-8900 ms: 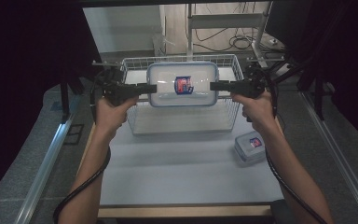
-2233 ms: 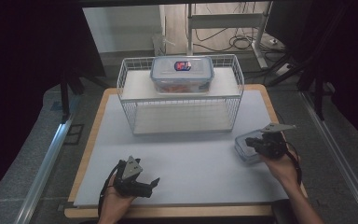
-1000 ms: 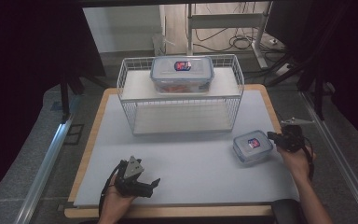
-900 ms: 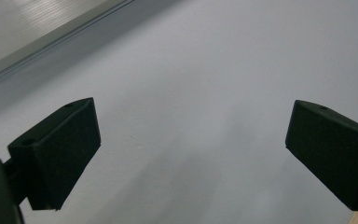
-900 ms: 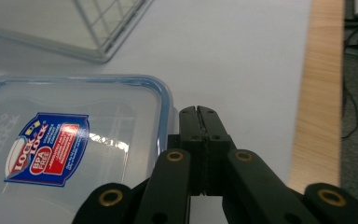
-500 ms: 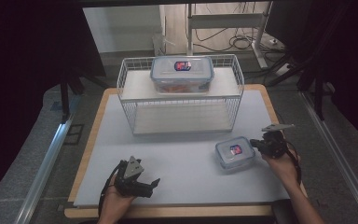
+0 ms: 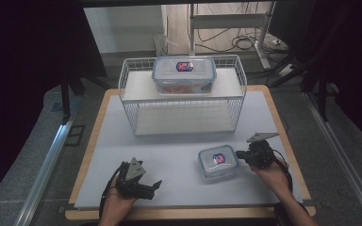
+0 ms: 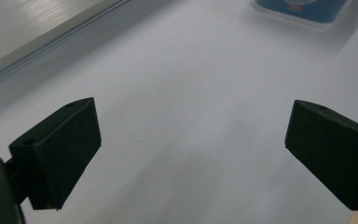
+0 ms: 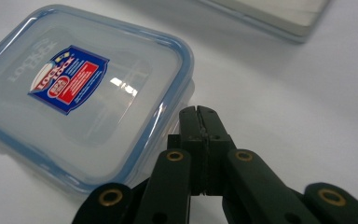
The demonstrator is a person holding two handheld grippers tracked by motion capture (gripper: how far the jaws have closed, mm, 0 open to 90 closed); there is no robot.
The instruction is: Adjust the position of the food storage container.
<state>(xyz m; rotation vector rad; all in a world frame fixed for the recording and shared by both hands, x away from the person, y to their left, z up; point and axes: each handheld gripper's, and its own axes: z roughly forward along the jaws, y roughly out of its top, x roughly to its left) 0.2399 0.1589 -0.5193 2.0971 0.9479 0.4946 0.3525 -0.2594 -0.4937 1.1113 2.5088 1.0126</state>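
Right now my right gripper (image 7: pixel 239 154) sits at the right edge of the small box (image 7: pixel 218 162), jaws pressed fully together with nothing between them; in the right gripper view the closed tips (image 9: pixel 199 122) touch or nearly touch the box (image 9: pixel 81 95) side just under its blue-rimmed lid, I can't tell which. Small box rests flat on the white mat (image 7: pixel 179 155), front right of centre, lid on, red and blue label facing up. My left gripper (image 7: pixel 156 184) lies low near the mat's front edge, left of centre, well apart from the small box, jaws spread wide and holding nothing. Left gripper view confirms it: both black pads (image 8: pixel 58 151) far apart over bare mat, a corner of the small box (image 8: pixel 303 9) showing at the top edge. Wire basket (image 7: pixel 136 89) stands at the back of the mat with a white shelf in it. Big box (image 7: pixel 184 74) sits on that shelf, lid on, something orange inside, contents not clear. Board (image 7: pixel 92 141) under the mat shows as a wooden border around it. Both my hands come in from the front edge, left hand (image 7: pixel 118 202) and right hand (image 7: pixel 271 176) each wrapped around a gripper body.
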